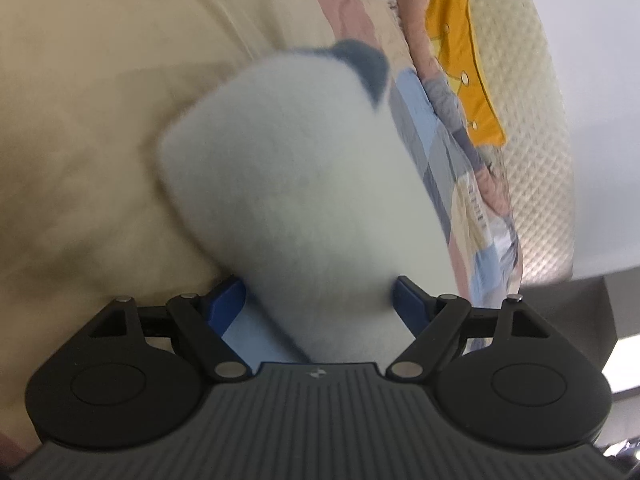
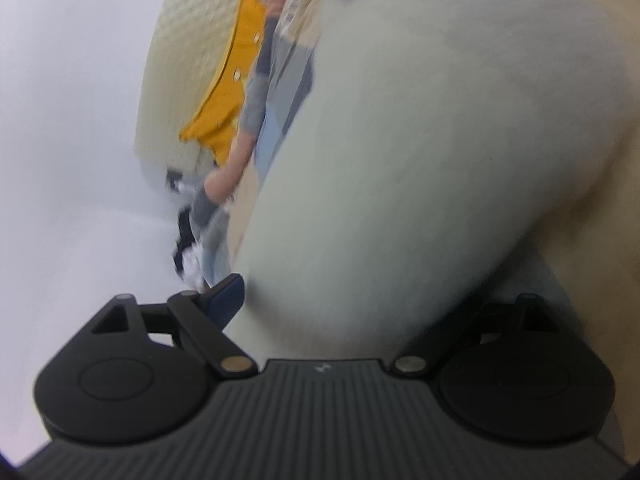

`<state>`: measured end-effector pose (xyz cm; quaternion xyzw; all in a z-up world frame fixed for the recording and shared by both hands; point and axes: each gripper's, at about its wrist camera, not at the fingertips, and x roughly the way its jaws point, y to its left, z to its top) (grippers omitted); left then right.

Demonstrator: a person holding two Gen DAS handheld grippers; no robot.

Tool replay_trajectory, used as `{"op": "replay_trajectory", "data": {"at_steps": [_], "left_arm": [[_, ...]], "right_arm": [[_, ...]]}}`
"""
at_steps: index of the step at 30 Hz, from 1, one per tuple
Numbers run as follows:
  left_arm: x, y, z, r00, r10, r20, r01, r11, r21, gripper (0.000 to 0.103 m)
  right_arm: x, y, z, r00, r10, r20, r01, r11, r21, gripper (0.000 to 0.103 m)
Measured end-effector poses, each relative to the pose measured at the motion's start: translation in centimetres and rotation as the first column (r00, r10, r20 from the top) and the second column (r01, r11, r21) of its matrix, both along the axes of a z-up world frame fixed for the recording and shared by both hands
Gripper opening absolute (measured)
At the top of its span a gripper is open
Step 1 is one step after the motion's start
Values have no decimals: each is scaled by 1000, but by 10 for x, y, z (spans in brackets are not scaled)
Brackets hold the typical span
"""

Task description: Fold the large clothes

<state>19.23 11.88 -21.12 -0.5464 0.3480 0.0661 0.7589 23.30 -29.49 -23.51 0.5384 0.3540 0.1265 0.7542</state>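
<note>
**Pale Fleece Garment: Handling and Grip**

The pale fleece garment (image 1: 288,184) fills frame centre, lying on the beige bedsheet (image 1: 80,120). Judged soft, light, limp; take hold at an edge or corner. Left gripper (image 1: 320,300) and right gripper (image 2: 340,300): jaws spread, fleece between, not pinched.

Both wrist views — close over the white garment (image 1: 288,184)

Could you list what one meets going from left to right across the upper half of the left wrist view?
Cream bedsheet → pale fluffy garment → patchwork quilt → yellow crown patch → cream quilted cushion → white wall.
</note>
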Motion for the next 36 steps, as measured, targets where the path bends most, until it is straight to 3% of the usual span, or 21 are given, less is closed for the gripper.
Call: {"op": "replay_trajectory", "data": {"at_steps": [8, 11, 16, 19, 21, 32, 36], "left_arm": [[0, 8, -6, 998, 66, 14, -65, 996, -60, 84], [-9, 10, -8, 994, 103, 22, -101, 992, -81, 84], [-18, 11, -7, 992, 123, 1, -123, 991, -54, 84], [-5, 8, -5, 996, 84, -39, -84, 996, 13, 84], [0, 8, -3, 995, 91, -42, -90, 996, 28, 84], [23, 20, -12, 994, 107, -11, -107, 993, -43, 85], [28, 21, -11, 996, 92, -16, -92, 996, -7, 76]], "right_arm": [[-12, -27, -19, 983, -164, -80, 177, 963, 205, 88], [-21, -33, -15, 974, -215, -74, 225, 961, 163, 88], [-39, -31, -8, 958, -282, -50, 285, 955, 77, 87], [-48, -38, -11, 952, -301, -54, 305, 948, 92, 87], [-46, -36, -10, 951, -304, -60, 308, 948, 81, 88], [-17, -26, -7, 956, -289, -49, 290, 957, 28, 91], [-12, -21, -7, 956, -292, -36, 292, 956, -16, 90]]}}
